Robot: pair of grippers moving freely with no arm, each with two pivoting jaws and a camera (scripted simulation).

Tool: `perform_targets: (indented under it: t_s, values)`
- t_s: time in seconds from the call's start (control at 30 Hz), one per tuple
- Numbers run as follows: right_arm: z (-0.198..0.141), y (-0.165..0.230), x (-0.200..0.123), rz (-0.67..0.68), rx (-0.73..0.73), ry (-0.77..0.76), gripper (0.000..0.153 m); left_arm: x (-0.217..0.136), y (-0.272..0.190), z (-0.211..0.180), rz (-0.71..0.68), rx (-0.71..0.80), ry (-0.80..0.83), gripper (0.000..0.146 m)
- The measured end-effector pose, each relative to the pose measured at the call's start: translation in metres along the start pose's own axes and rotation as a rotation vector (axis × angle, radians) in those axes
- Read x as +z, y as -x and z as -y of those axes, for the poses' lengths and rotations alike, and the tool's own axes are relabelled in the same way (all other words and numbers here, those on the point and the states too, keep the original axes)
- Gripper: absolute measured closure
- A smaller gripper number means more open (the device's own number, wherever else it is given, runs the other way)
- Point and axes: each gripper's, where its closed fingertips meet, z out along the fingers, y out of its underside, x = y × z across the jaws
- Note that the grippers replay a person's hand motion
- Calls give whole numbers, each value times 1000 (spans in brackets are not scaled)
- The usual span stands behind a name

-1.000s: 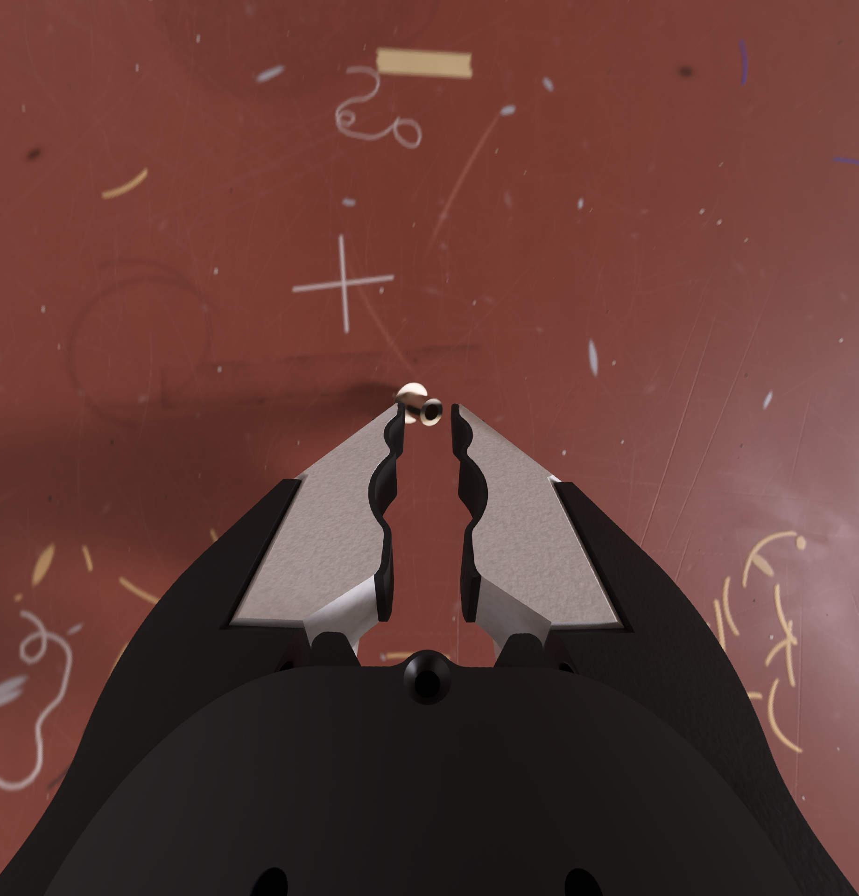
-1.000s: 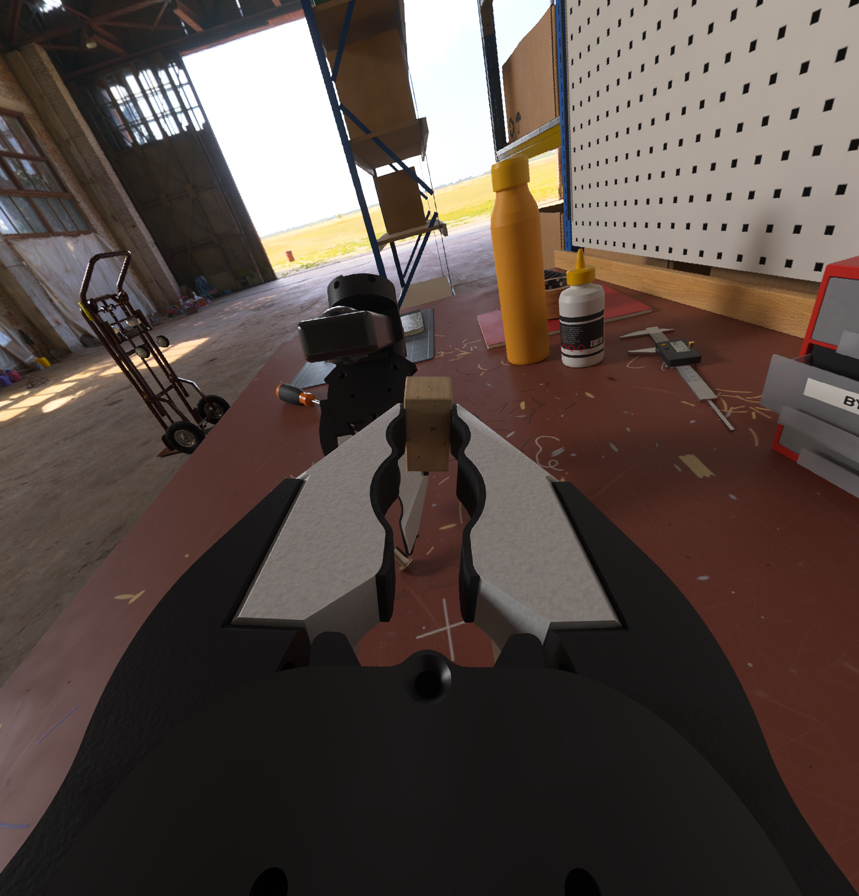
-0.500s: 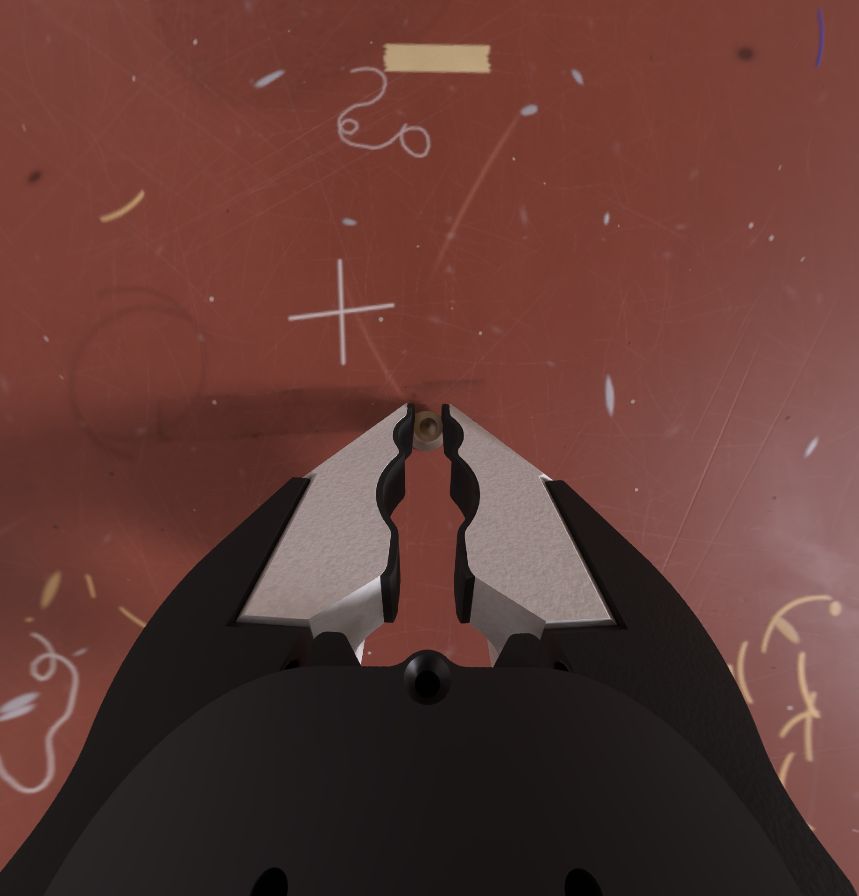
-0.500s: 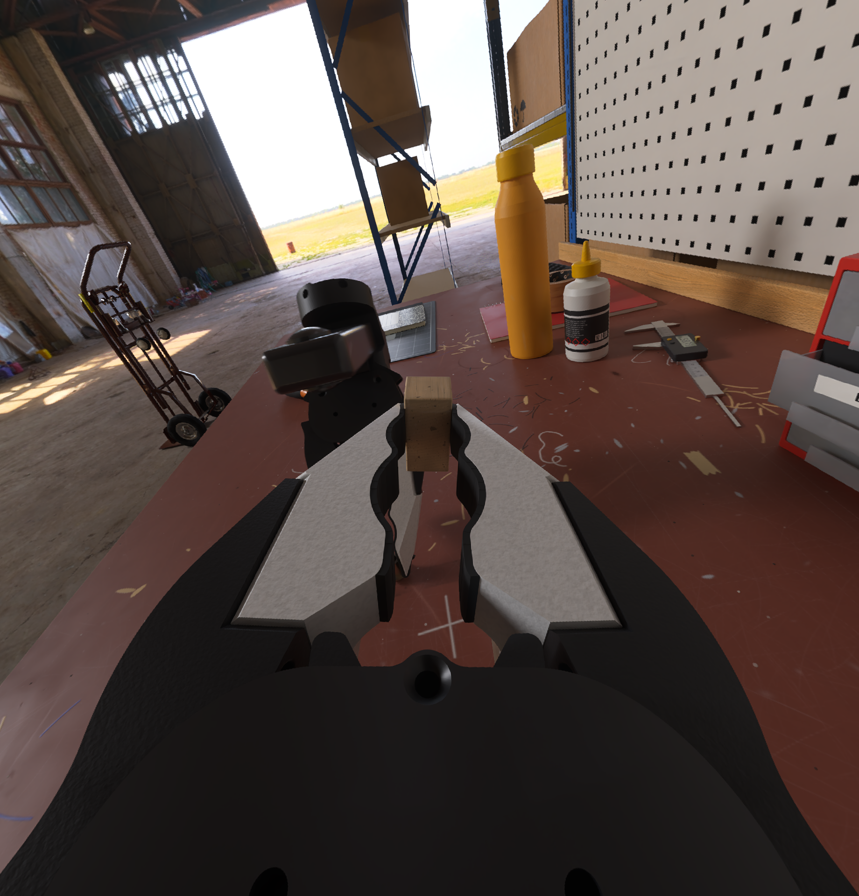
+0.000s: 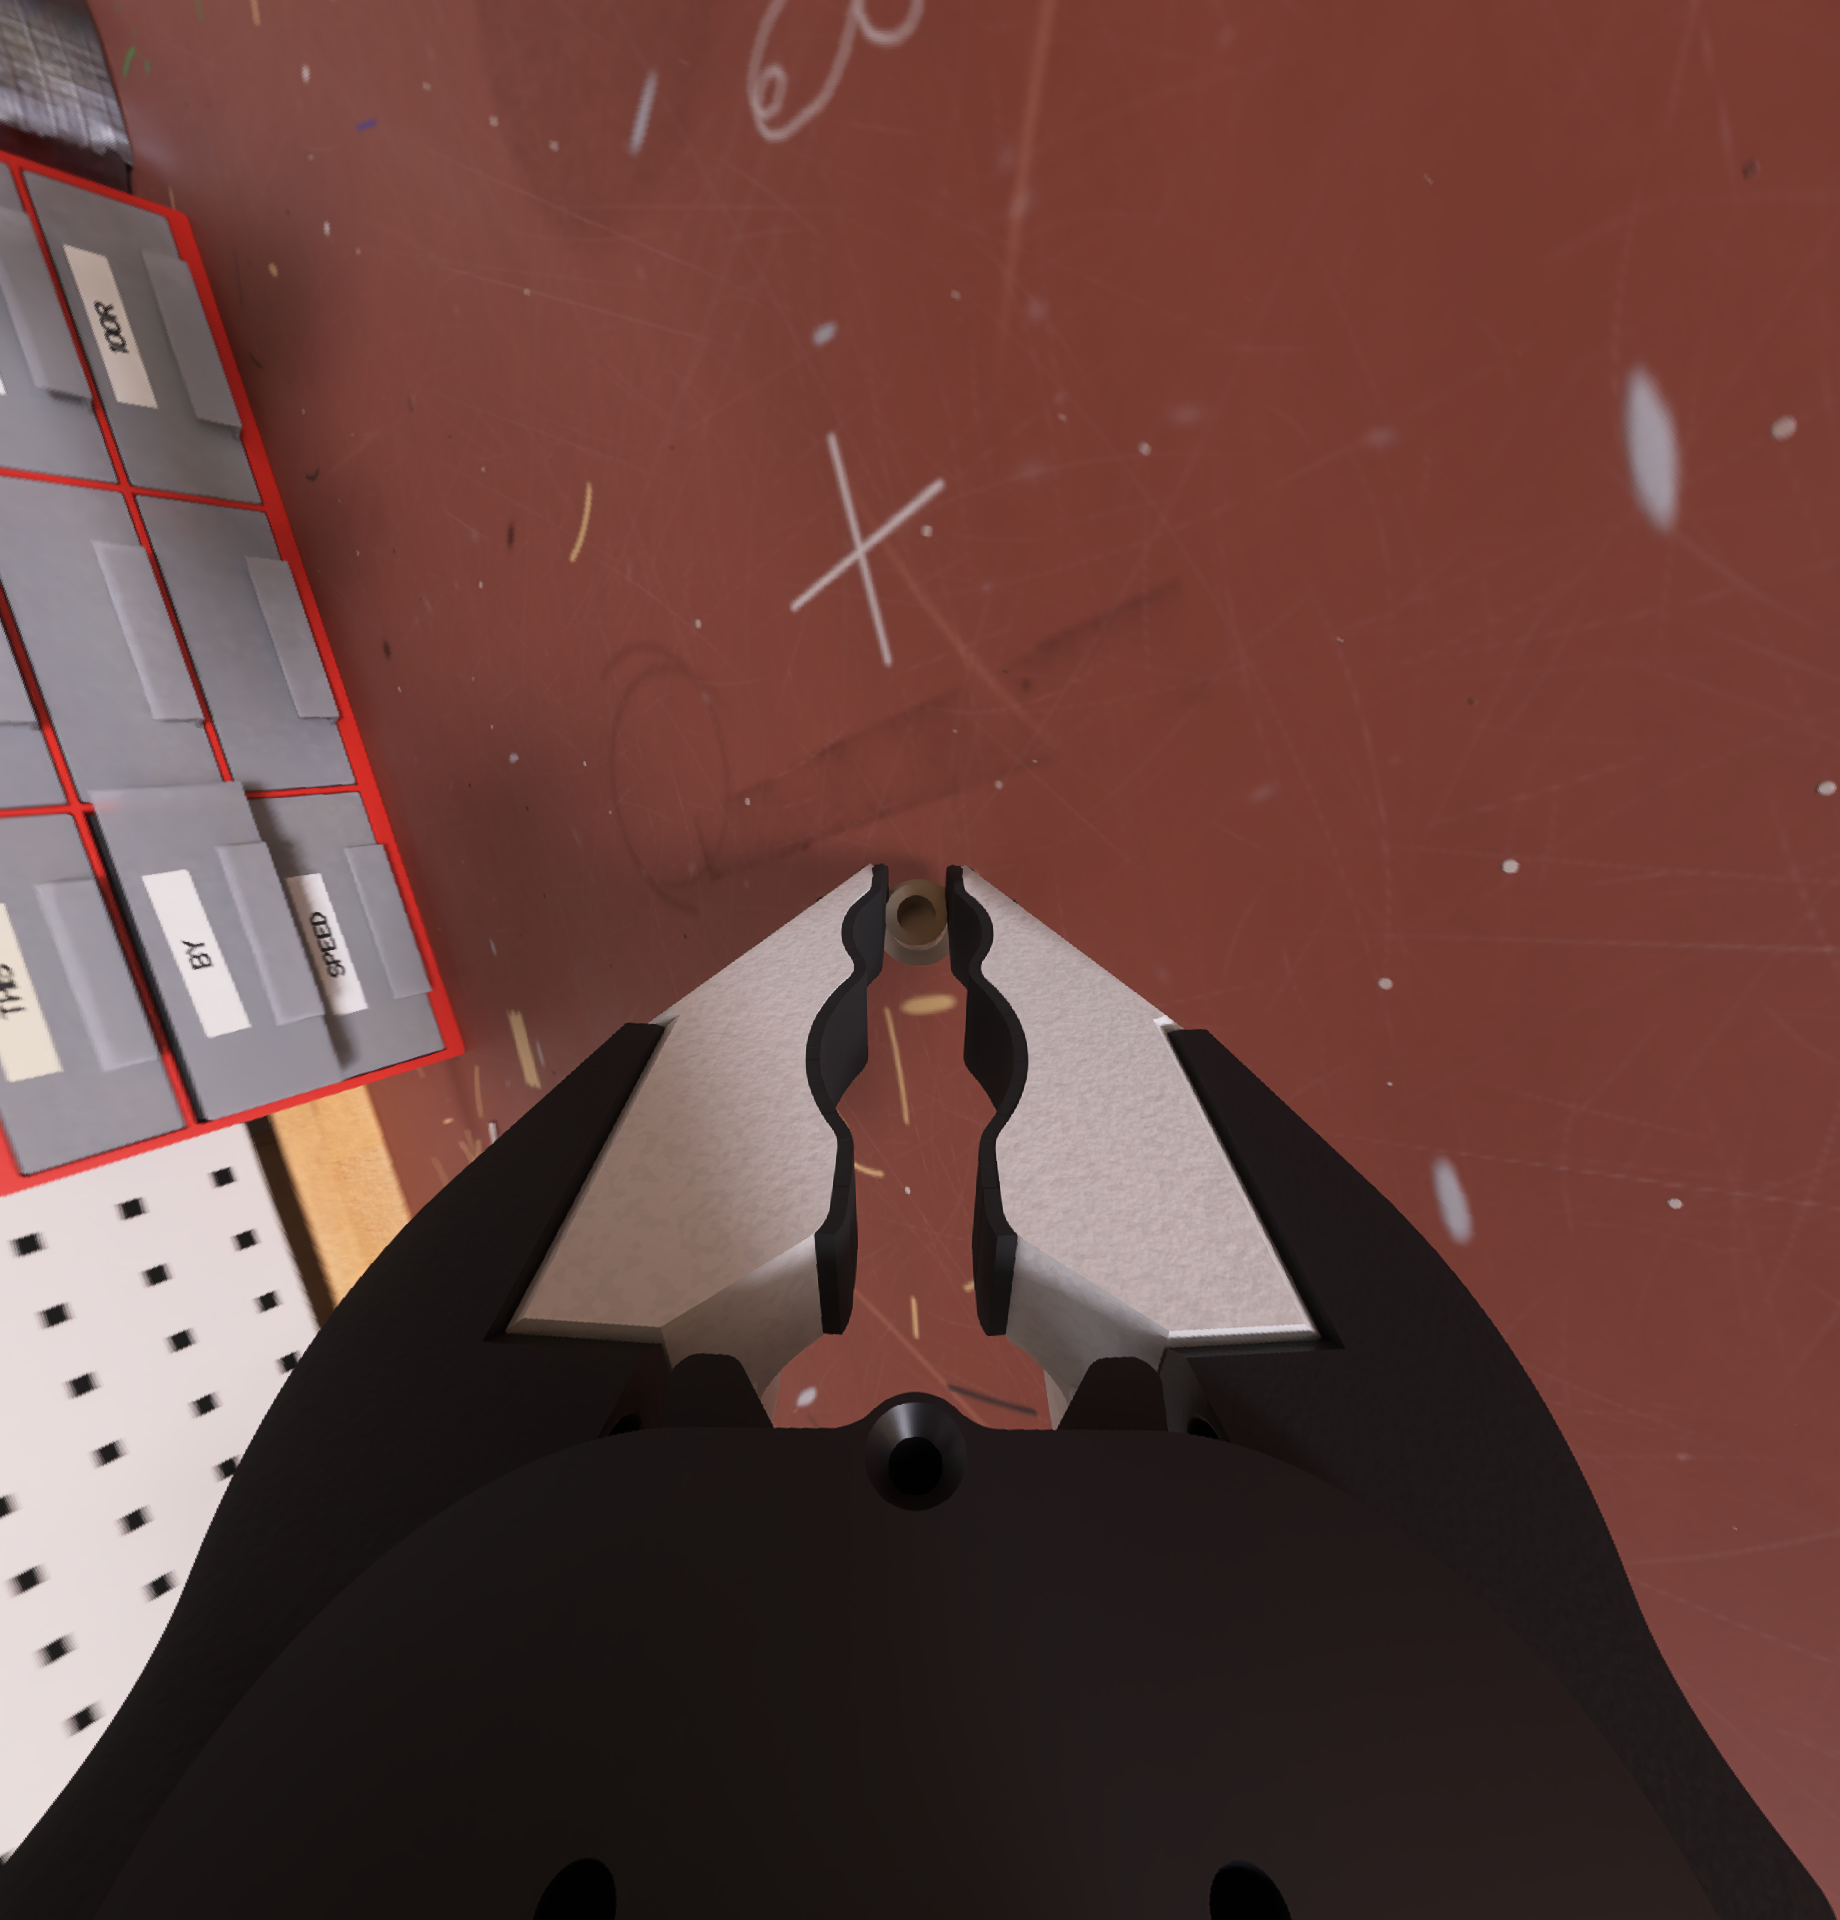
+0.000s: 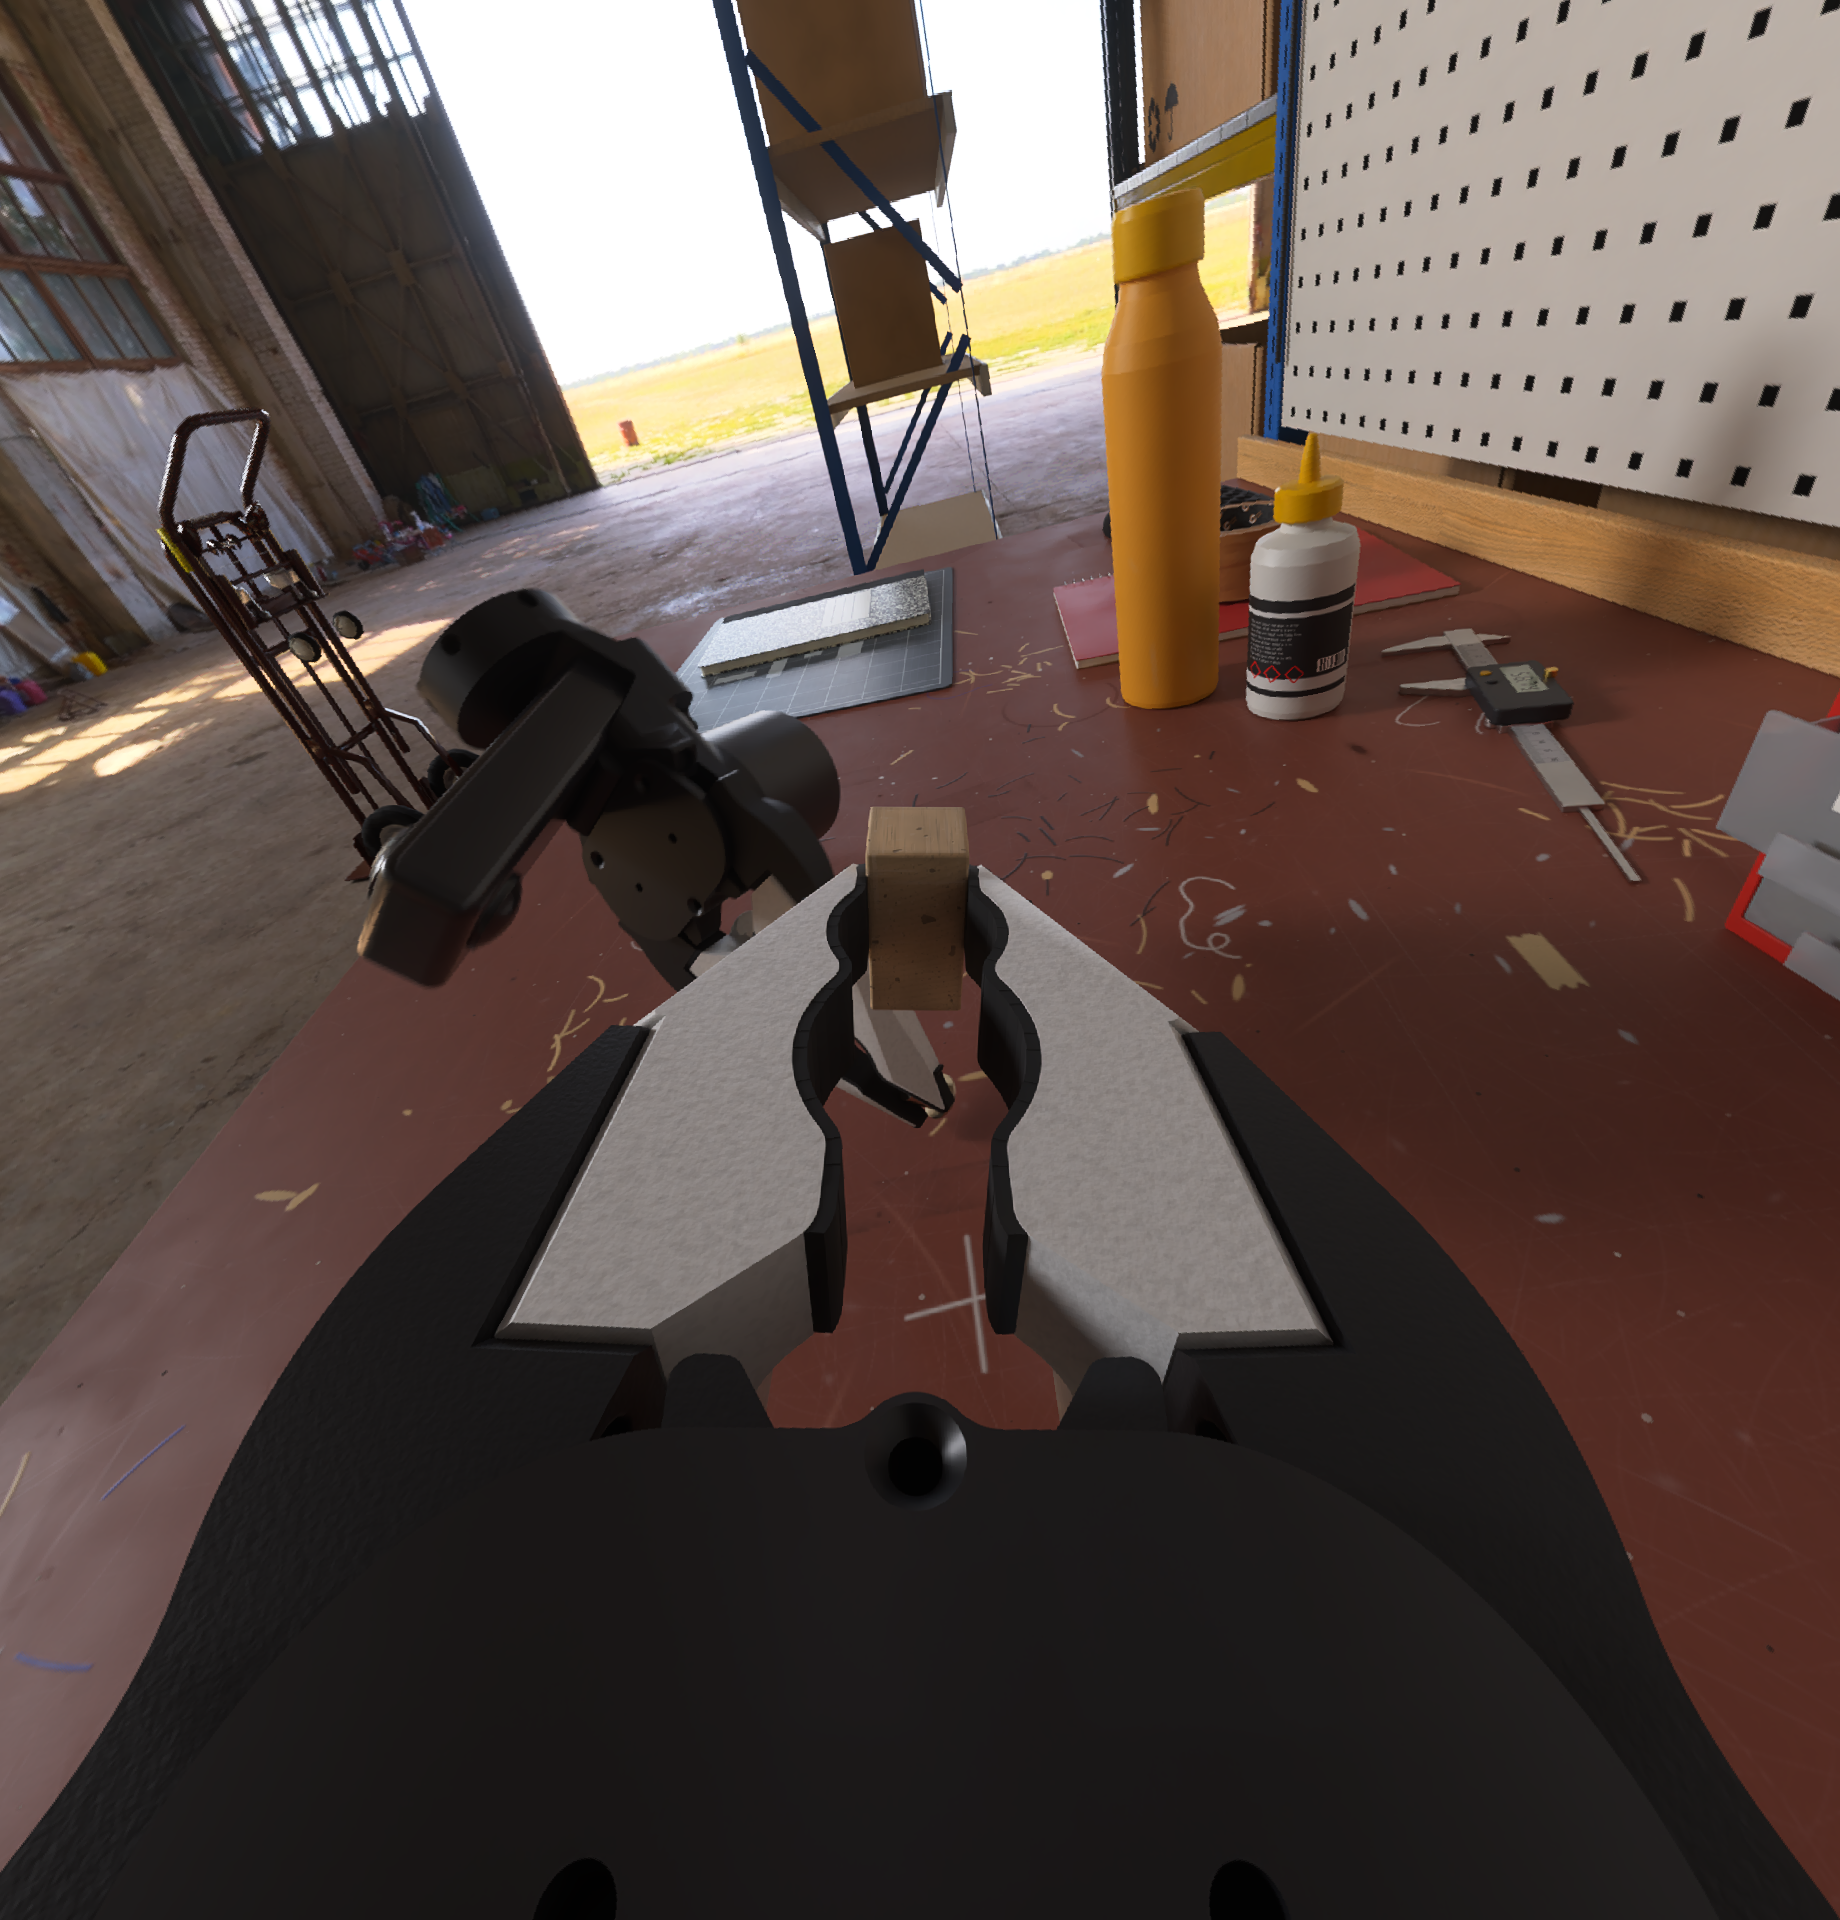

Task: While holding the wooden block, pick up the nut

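Note:
My left gripper (image 5: 913, 896) is shut on the nut (image 5: 916, 920), a small brass-coloured ring pinched between its fingertips above the red-brown bench top (image 5: 1311, 623). My right gripper (image 6: 916, 883) is shut on the wooden block (image 6: 915, 906), a light tan block held upright between its fingertips above the bench. The left gripper also shows in the right wrist view (image 6: 921, 1096), tilted, its fingertips close under the block; the nut is too small to make out there.
A red drawer cabinet (image 5: 147, 727) with grey drawers and a white pegboard (image 5: 116, 1455) lie left of the left gripper. An orange bottle (image 6: 1160, 457), a white glue bottle (image 6: 1300, 613), a caliper (image 6: 1518, 707) and a grey cutting mat (image 6: 833, 644) stand at the bench's far side.
My left gripper closed on the nut, lifted it off the bench and swung round, bringing the drawer cabinet and pegboard into view. The right gripper kept its hold on the block.

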Motion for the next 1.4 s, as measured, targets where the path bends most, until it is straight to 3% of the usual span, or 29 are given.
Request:
perform_targets:
  t_s: [0.1, 0.3, 0.63, 0.73, 1.0, 1.13, 1.4]
  values:
    - [0, 1, 0, 1, -1, 0, 136, 1, -3, -1, 47, 61, 37, 135]
    - [-2, 4, 2, 20, 2, 12, 136, -13, 13, 2, 180, 47, -20, 135]
    - [-8, 8, 6, 89, 75, 15, 136, -10, -12, -20, 24, -19, 105, 135]
    - [-12, 9, 9, 94, 75, 36, 136, -13, -11, -21, 57, 38, 147, 135]
    - [-13, 13, 11, 115, 77, 41, 136, -24, -1, -1, 151, 31, 3, 135]
    - [-14, 15, 12, 122, 75, 48, 136, -20, -9, -1, 52, -76, -27, 135]
    - [-19, 16, 16, 134, 82, 63, 136, -17, -24, 11, -307, -494, -258, 135]
